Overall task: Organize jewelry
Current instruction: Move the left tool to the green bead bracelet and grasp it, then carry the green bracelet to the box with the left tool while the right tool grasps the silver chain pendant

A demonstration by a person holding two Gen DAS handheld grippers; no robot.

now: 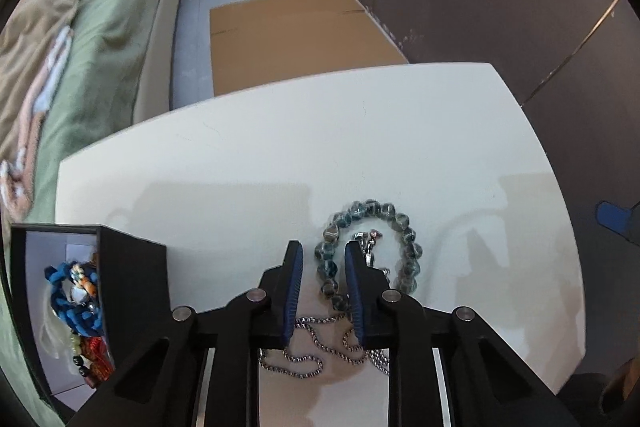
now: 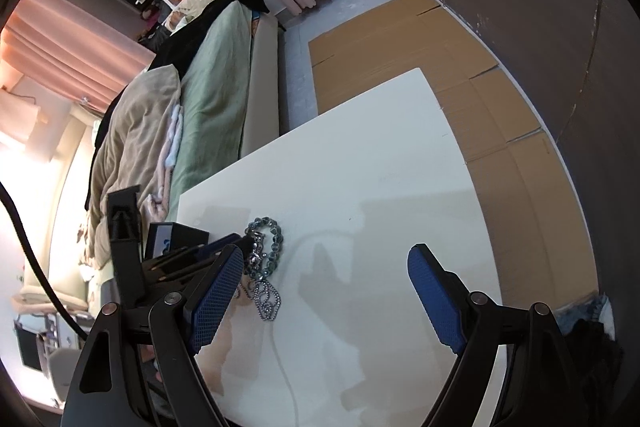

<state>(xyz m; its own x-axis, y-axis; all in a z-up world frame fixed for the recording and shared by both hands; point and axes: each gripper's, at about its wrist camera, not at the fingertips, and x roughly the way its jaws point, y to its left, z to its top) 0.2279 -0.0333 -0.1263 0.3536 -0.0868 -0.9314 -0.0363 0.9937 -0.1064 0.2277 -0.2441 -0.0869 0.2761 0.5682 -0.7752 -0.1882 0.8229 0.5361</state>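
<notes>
A bracelet of grey-blue beads (image 1: 384, 209) lies on the white table (image 1: 240, 167) over a silver chain necklace (image 1: 316, 333). My left gripper (image 1: 323, 247) points down at it, jaws narrow, with the bracelet's left strand between the blue pads; a gap still shows on the left side. In the right wrist view the bracelet (image 2: 276, 231) and a silver pendant (image 2: 266, 301) lie left of my right gripper (image 2: 326, 253), which stands wide open above bare table with nothing between its fingers. The left gripper (image 2: 236, 239) shows there at the bracelet.
A black open box (image 1: 132, 267) holding blue, red and other beaded jewelry stands at the table's left edge, also visible as the box (image 2: 176, 231). A bed with green bedding (image 1: 100, 47) lies beyond. Flat cardboard (image 1: 296, 39) covers the floor behind the table.
</notes>
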